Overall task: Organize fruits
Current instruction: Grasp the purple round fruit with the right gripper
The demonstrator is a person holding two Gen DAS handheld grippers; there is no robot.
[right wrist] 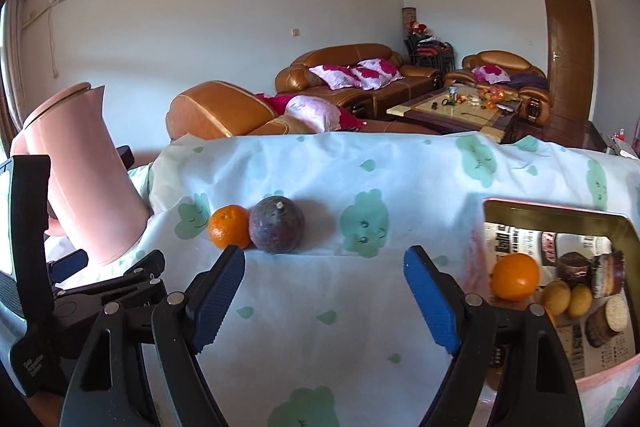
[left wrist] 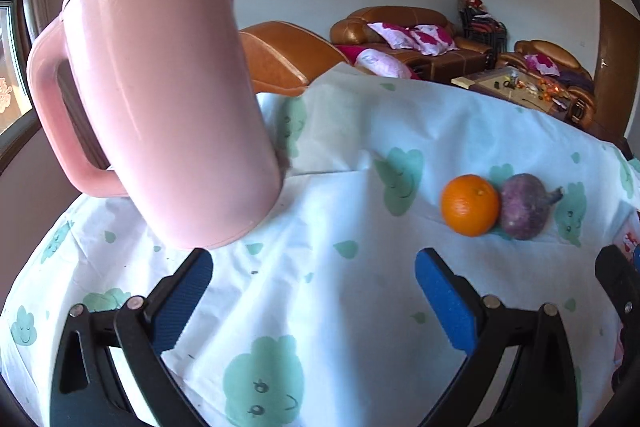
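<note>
An orange (left wrist: 470, 205) and a purple round fruit (left wrist: 525, 206) lie touching on the cloud-print tablecloth (left wrist: 320, 227); they also show in the right wrist view, the orange (right wrist: 229, 226) left of the purple fruit (right wrist: 277, 225). A gold-rimmed tray (right wrist: 560, 213) at the right holds another orange (right wrist: 515, 277) beside two small yellow fruits (right wrist: 568, 299) and packaged items. My left gripper (left wrist: 314, 291) is open and empty, short of the fruits. My right gripper (right wrist: 324, 291) is open and empty, just in front of the fruit pair.
A pink kettle (left wrist: 160, 87) stands at the table's left, close to the left gripper's left finger; it also shows in the right wrist view (right wrist: 86, 179). Brown leather sofas (right wrist: 344, 75) and a coffee table (right wrist: 460, 107) lie beyond the table's far edge.
</note>
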